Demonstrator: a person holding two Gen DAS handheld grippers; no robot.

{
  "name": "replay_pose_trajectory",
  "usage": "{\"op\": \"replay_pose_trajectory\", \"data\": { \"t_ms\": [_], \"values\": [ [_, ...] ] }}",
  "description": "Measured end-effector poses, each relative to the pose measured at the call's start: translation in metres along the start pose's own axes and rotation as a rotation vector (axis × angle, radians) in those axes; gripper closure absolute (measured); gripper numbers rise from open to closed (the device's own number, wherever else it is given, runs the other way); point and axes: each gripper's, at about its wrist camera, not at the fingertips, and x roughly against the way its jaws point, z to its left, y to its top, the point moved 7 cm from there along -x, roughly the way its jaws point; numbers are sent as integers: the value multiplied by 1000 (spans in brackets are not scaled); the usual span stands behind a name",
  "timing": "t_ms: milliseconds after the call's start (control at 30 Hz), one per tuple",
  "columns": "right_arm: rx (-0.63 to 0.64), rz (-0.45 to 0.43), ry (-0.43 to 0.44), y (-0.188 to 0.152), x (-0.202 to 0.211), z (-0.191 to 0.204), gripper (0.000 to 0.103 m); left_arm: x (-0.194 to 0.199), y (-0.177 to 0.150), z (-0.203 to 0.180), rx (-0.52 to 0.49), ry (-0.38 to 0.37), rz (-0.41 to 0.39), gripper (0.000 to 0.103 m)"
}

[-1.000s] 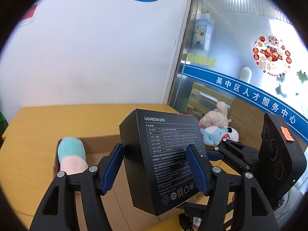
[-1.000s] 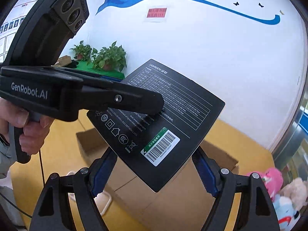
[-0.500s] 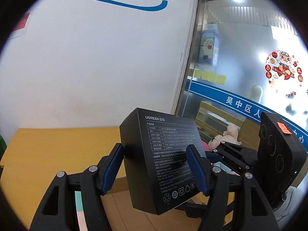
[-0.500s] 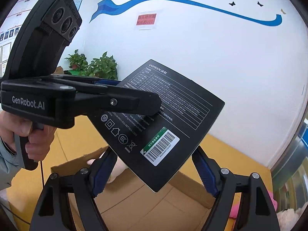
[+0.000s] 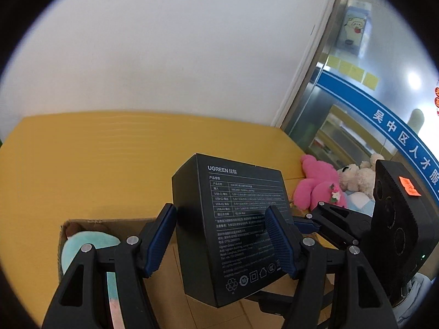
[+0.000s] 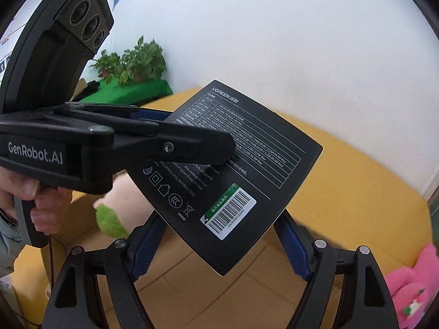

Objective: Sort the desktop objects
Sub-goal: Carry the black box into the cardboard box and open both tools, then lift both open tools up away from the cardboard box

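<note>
I have the flat black UGREEN carton (image 5: 233,227) clamped from two sides: my left gripper (image 5: 222,242) presses its blue pads on the carton's narrow faces, and my right gripper (image 6: 219,244) pinches two of its opposite edges. It hangs in the air above the open brown cardboard box (image 6: 192,282), which sits on the yellow tabletop (image 5: 96,164) and already holds a mint-and-pink plush toy (image 5: 82,246). To place it well, I'd level the carton, lower both hands together, aim for the bare floor beside the toy, and release one gripper only once it rests.
</note>
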Motion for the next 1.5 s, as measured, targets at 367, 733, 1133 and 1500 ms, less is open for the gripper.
{"op": "replay_pose_trajectory", "data": {
  "t_ms": [367,733,1133,1500],
  "values": [
    [-138,256,146,-71,-104,-15,24,-80,-73,40,193,75,302,37],
    [-197,307,109,-74,-138,-24,21,-98,-89,47,227,115,379,37],
    [-325,148,-91,-58,-33,-3,4,42,-59,-6,5,157,48,36],
    [-309,-40,-320,-101,112,57,0,147,-100,-73,-134,259,-251,24]
  ]
}}
